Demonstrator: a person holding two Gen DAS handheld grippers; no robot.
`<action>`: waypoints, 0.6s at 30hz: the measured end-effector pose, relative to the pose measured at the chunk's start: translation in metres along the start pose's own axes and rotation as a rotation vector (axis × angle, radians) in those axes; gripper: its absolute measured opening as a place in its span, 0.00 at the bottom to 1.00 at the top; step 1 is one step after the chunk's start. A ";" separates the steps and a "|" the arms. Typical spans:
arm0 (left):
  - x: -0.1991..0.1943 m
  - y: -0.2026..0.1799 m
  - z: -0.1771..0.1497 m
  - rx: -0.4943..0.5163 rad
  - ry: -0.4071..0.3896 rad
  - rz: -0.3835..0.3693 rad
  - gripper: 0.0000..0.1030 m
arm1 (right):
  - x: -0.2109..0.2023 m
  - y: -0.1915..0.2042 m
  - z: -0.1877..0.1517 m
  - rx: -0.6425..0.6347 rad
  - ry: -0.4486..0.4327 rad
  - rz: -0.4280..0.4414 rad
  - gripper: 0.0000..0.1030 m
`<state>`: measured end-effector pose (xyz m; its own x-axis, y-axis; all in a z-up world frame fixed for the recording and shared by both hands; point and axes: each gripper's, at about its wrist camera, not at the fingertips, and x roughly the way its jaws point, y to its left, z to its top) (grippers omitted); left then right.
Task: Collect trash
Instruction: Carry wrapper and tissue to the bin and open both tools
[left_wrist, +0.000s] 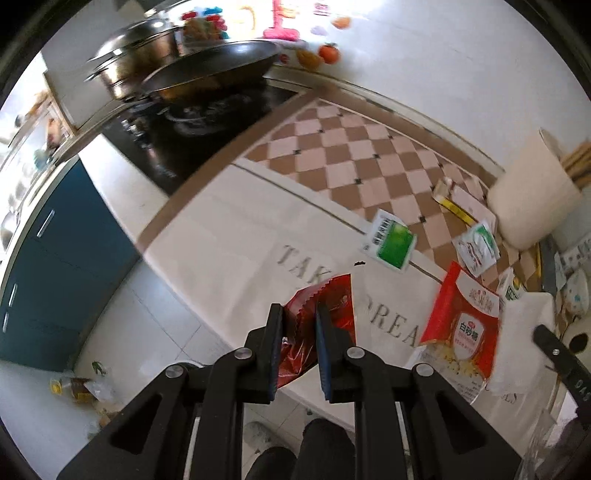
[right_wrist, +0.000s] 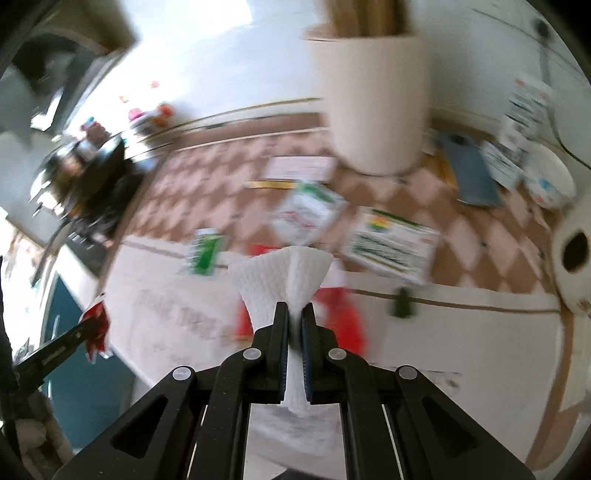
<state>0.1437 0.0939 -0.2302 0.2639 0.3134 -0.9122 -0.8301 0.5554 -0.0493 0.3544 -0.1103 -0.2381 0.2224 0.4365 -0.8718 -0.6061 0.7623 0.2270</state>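
Two grips were in force at inspection. On my left, the left gripper (left_wrist: 298, 314) had its jaws nearly together, pinching a crinkled red foil wrapper (left_wrist: 325, 314) lifted clear of the white lettered counter mat (left_wrist: 229, 236). Further right on that mat and the brown-and-pink checkered cloth (left_wrist: 332, 147) lay uncollected trash: a green-and-white sachet (left_wrist: 391, 240), a second white-and-green sachet (left_wrist: 476, 249) and a red-and-white sugar bag (left_wrist: 461, 325). My right gripper (right_wrist: 294, 314) was fully closed on a bunched white paper towel (right_wrist: 284, 273), also raised off the mat. I judged both pieces secured for carrying. To do this well, I should keep both grips firm, hold the loose ends clear of the remaining litter, and release only over the bin, which I could not see.
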 end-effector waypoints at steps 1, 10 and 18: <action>-0.004 0.012 -0.002 -0.024 -0.002 0.002 0.13 | -0.001 0.012 -0.002 -0.020 0.002 0.021 0.06; -0.015 0.124 -0.044 -0.217 0.002 0.089 0.13 | 0.027 0.148 -0.041 -0.254 0.091 0.187 0.06; 0.016 0.248 -0.113 -0.453 0.089 0.139 0.13 | 0.086 0.280 -0.131 -0.476 0.281 0.306 0.06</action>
<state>-0.1140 0.1496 -0.3032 0.1083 0.2830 -0.9530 -0.9902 0.1152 -0.0783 0.1041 0.0786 -0.3066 -0.1845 0.4095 -0.8935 -0.8983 0.2986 0.3224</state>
